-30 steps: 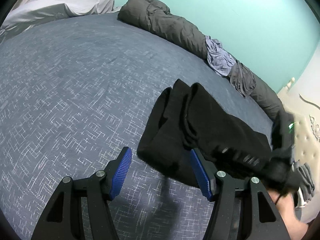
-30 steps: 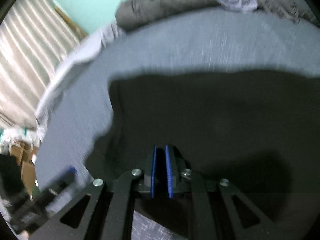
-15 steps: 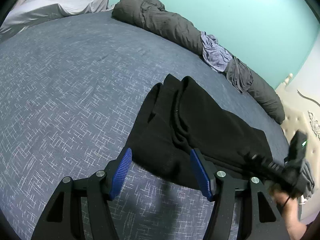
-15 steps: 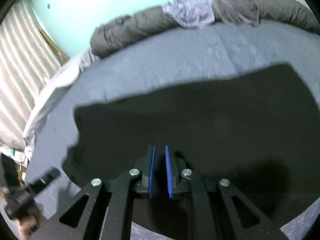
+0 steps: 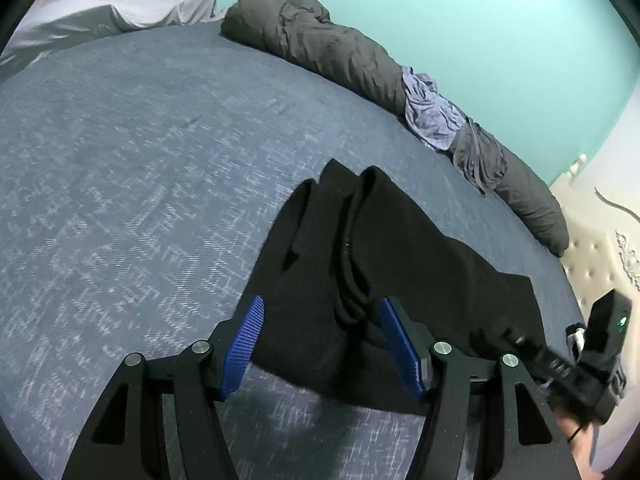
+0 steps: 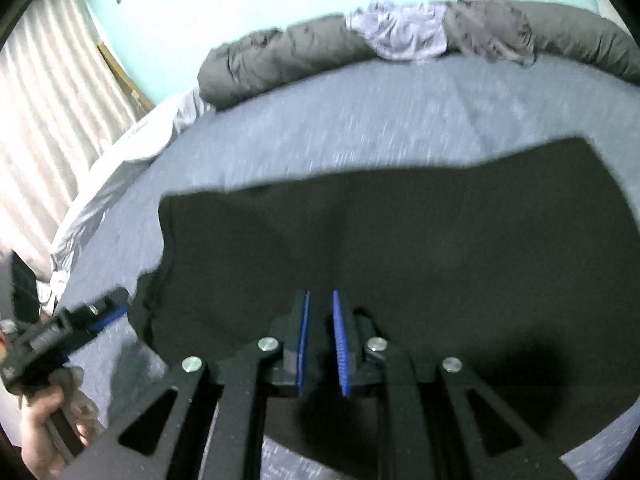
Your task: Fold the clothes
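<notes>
The left gripper (image 5: 320, 346) hung wide open with nothing pinched, its blue pads (image 5: 243, 346) on either side of the near end of the black garment (image 5: 360, 264) — whether they touched the cloth could not be told. The right gripper (image 6: 320, 344) had its pads close together with a thin gap, and the gap had just grown a little; nothing was between them, so it had let go. Under it the black garment (image 6: 400, 248) lay spread flat on the blue bed cover (image 5: 120, 160). In the left view the garment showed folds and bumps along its middle. Farther back a long grey blanket roll (image 5: 328, 52) ran beside the green wall (image 5: 480, 20) — a pale purple cloth (image 5: 432, 116) lay on it.
</notes>
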`<state>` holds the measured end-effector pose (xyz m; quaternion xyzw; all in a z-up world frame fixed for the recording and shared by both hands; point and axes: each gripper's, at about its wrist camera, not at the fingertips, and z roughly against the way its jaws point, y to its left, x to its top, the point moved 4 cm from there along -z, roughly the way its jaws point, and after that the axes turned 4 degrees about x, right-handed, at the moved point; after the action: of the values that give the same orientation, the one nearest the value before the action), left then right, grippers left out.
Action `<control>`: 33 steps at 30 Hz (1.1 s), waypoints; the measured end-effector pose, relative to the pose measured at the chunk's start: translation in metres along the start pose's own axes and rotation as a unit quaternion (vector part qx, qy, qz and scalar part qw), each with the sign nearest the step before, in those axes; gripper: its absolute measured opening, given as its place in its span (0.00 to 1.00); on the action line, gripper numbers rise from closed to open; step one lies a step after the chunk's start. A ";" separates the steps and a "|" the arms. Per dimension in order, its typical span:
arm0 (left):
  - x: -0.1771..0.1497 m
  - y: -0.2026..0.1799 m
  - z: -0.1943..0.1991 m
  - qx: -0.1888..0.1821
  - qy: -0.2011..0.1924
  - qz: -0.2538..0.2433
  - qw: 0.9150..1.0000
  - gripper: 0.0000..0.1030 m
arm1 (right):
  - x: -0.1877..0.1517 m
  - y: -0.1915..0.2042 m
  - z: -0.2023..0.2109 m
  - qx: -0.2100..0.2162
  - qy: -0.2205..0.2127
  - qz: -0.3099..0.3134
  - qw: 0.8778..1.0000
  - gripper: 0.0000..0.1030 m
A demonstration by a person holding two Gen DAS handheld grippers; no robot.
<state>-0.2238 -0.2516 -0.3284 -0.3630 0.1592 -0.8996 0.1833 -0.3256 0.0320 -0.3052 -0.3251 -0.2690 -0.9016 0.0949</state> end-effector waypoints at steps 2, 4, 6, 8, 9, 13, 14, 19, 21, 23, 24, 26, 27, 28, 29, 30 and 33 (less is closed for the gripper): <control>0.000 -0.001 -0.006 -0.006 0.006 -0.001 1.000 0.63 | 0.004 -0.005 0.007 0.001 -0.005 -0.001 1.000 0.15; 0.000 -0.003 -0.011 -0.012 0.012 -0.006 1.000 0.59 | 0.007 -0.009 0.010 -0.002 -0.007 0.002 1.000 0.15; 0.000 -0.005 -0.016 -0.020 0.017 -0.009 1.000 0.35 | 0.009 -0.015 0.012 -0.004 -0.007 0.002 1.000 0.15; -0.001 -0.005 -0.019 -0.035 0.022 -0.006 0.999 0.12 | 0.007 -0.023 0.015 -0.007 -0.007 -0.004 1.000 0.15; -0.001 -0.006 -0.018 -0.041 0.022 -0.007 0.999 0.08 | 0.005 -0.027 0.016 -0.008 -0.005 -0.009 1.000 0.15; 0.000 -0.012 -0.006 -0.045 0.010 -0.019 0.999 0.05 | 0.003 -0.031 0.021 -0.010 -0.005 -0.013 1.000 0.15; -0.001 -0.011 -0.002 -0.049 0.008 -0.017 0.999 0.05 | 0.003 -0.030 0.021 -0.009 -0.006 -0.012 1.000 0.15; -0.005 -0.006 0.006 -0.057 0.007 -0.003 0.998 0.04 | 0.019 -0.013 0.011 0.005 -0.006 0.003 1.000 0.15; -0.007 -0.003 0.004 -0.054 0.011 -0.002 0.998 0.04 | 0.033 -0.001 0.004 0.016 -0.012 0.006 1.000 0.16; -0.008 -0.001 0.002 -0.052 0.015 0.000 0.999 0.04 | 0.045 0.011 -0.011 0.028 -0.002 0.002 1.000 0.31; -0.008 0.000 0.001 -0.052 0.017 0.000 0.999 0.04 | 0.049 0.016 -0.021 0.031 0.009 0.002 0.999 0.35; -0.009 0.002 -0.001 -0.050 0.022 0.002 0.998 0.04 | 0.054 0.028 -0.040 0.037 0.029 0.006 0.999 0.35; -0.010 0.003 -0.001 -0.047 0.023 0.002 0.999 0.03 | 0.056 0.035 -0.051 0.040 0.036 0.013 0.998 0.35; -0.010 0.005 0.000 -0.043 0.023 0.003 0.999 0.00 | 0.055 0.041 -0.062 0.040 0.046 0.018 0.998 0.35; -0.011 0.007 0.001 -0.040 0.023 0.004 0.999 0.00 | 0.053 0.046 -0.073 0.040 0.058 0.022 0.997 0.35; -0.011 0.010 0.002 -0.036 0.023 0.006 0.999 0.00 | 0.052 0.051 -0.084 0.040 0.070 0.027 0.996 0.35; -0.010 0.017 0.004 -0.035 0.023 0.012 0.999 0.00 | 0.045 0.055 -0.104 0.016 0.087 0.033 0.996 0.34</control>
<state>-0.2109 -0.2622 -0.3388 -0.3468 0.1987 -0.8992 0.1780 -0.3972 -0.0708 -0.3202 -0.2524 -0.2635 -0.9184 0.1527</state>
